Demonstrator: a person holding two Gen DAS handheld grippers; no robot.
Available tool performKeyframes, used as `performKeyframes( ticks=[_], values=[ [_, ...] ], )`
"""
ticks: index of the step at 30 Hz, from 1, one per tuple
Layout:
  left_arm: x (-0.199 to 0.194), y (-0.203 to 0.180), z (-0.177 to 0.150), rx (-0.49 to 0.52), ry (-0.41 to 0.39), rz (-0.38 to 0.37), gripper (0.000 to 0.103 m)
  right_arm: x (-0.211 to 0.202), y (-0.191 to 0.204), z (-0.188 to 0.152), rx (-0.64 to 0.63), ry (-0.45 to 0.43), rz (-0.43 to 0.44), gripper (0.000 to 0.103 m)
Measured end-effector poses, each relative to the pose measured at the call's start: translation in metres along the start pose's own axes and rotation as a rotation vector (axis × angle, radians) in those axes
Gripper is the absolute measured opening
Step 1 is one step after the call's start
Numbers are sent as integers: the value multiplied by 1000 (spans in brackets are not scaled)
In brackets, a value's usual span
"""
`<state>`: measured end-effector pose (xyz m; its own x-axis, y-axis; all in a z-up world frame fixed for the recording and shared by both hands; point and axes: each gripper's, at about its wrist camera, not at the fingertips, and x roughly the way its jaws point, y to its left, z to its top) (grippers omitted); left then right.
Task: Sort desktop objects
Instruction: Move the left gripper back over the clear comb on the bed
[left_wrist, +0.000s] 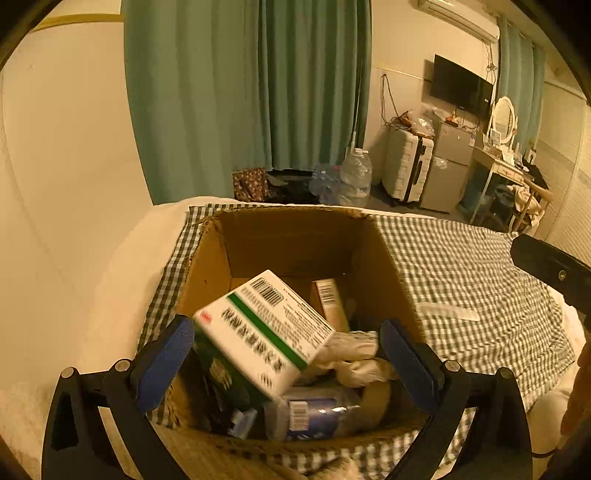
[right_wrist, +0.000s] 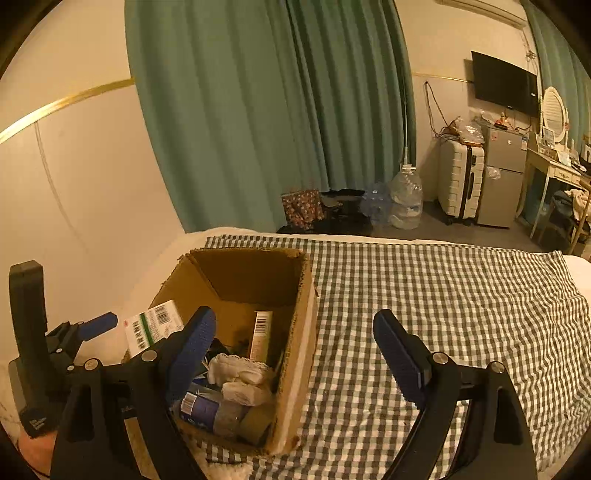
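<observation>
Looking at the left gripper (left_wrist: 286, 356) first: jaws spread wide, and the white-and-green medicine box (left_wrist: 264, 330) sits tilted between them over the cardboard box (left_wrist: 207, 266). It's blurred, and neither pad seems to touch it, so I'd guess it's just been let go, but I can't be sure. Right gripper (right_wrist: 293, 356) is released too, holding nothing, hovering across the carton's right wall. Already inside: a blue-labelled bottle (left_wrist: 317, 411), some white cloth (left_wrist: 354, 360), and a slim carton (left_wrist: 330, 304) standing at the back. Further out on the checked cloth (left_wrist: 480, 280) there's a pale flat strip (left_wrist: 448, 312), maybe a comb. That looks like the only leftover, so sorting seems nearly done.
</observation>
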<state>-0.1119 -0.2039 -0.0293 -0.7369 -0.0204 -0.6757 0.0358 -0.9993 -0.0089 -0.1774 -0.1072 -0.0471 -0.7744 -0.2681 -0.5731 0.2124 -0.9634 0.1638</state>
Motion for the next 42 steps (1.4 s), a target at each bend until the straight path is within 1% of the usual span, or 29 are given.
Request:
performKeyframes(
  ticks=[4, 7, 13, 16, 22, 24, 30, 33, 37, 40, 42],
  values=[
    [-16, -16, 3, -1, -10, 8, 103, -23, -12, 1, 6, -30, -1, 87],
    [-24, -29, 5, -19, -13, 0, 103, -39, -23, 4, 18, -58, -5, 87],
    [-41, -78, 11, 43, -37, 4, 103, -67, -52, 3, 43, -89, -34, 87],
    [-44, -101, 9, 49, -23, -19, 103, -80, -71, 2, 72, -106, -43, 87],
    [-40, -144, 6, 59, -2, -21, 103, -105, -108, -3, 112, -145, -83, 88],
    [-35, -158, 3, 58, 12, -32, 103, -111, -123, -8, 120, -155, -104, 89],
    [-8, -205, -7, 12, 72, -49, 103, -111, -172, -25, 134, -130, -185, 89],
    [16, -230, -16, 0, 116, -36, 103, -104, -202, -37, 142, -106, -241, 89],
    [50, -259, -23, 19, 152, -5, 103, -92, -243, -53, 170, -89, -330, 89],
    [75, -278, -30, 12, 187, -7, 103, -81, -273, -68, 213, -78, -356, 89],
    [95, -289, -36, -3, 215, -15, 103, -70, -292, -78, 232, -87, -378, 89]
  ],
)
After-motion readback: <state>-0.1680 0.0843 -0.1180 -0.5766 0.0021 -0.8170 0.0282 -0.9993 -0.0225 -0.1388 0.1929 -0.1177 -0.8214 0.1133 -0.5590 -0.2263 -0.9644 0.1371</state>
